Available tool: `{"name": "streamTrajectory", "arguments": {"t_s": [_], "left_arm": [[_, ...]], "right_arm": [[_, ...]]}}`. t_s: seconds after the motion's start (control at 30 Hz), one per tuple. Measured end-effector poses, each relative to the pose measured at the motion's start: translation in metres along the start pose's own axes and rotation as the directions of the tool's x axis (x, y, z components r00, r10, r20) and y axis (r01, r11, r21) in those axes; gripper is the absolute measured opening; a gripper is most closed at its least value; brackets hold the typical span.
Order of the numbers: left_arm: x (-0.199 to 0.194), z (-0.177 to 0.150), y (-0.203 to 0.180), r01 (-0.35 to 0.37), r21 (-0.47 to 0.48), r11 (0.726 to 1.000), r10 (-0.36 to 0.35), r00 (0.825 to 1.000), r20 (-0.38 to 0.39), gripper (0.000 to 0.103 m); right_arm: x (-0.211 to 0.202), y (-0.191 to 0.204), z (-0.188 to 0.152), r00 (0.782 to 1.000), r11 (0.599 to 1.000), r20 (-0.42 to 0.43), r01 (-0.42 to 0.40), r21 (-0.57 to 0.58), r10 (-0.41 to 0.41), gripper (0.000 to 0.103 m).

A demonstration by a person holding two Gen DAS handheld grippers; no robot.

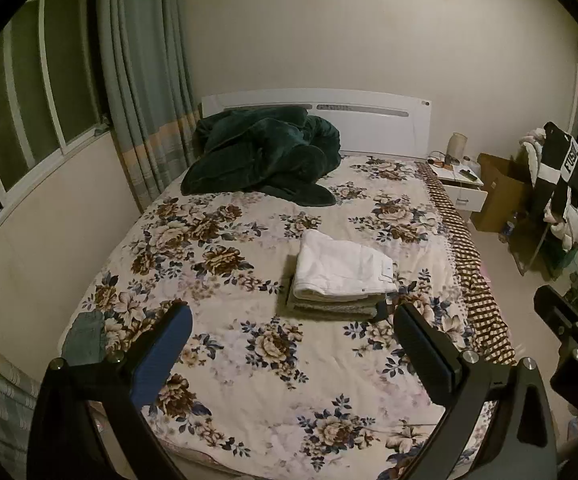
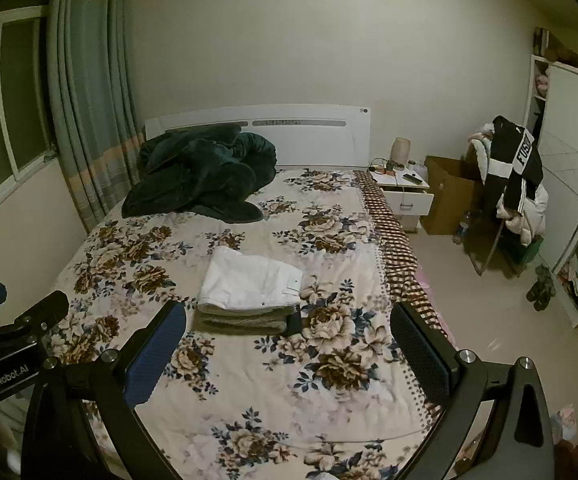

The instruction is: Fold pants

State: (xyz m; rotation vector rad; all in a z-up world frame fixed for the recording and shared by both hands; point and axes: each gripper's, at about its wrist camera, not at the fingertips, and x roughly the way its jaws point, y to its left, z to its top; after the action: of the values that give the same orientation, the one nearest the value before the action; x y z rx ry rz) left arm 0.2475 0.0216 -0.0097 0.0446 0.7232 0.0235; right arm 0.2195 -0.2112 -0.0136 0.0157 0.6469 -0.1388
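Folded white pants [image 1: 339, 268] lie on top of a small stack of folded clothes [image 1: 329, 306] in the middle of the floral bed [image 1: 249, 380]. The pants also show in the right wrist view [image 2: 251, 282] on the same stack [image 2: 241, 320]. My left gripper [image 1: 293, 356] is open and empty, held above the near part of the bed, short of the stack. My right gripper [image 2: 289, 354] is open and empty, also short of the stack. The right gripper's body shows at the right edge of the left wrist view [image 1: 569, 332].
A dark green blanket [image 1: 265, 156] is heaped at the headboard end. A grey garment [image 1: 85, 338] lies at the bed's left edge. A nightstand [image 1: 461, 184], cardboard box [image 1: 497, 192] and a clothes-draped chair [image 1: 561, 184] stand on the right. Curtain and window are on the left.
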Motion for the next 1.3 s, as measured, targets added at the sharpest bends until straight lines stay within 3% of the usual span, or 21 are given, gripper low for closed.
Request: {"name": "streamTrajectory", "arguments": {"t_s": [1.3], "left_arm": [[-0.009,-0.006,-0.006,-0.044,0.000,0.999,0.044,0.999,0.002,0.103]], "right_arm": [[0.016,-0.002,-0.009,0.998,0.999,-0.042,-0.042,0.000,0.042,0.103]]}}
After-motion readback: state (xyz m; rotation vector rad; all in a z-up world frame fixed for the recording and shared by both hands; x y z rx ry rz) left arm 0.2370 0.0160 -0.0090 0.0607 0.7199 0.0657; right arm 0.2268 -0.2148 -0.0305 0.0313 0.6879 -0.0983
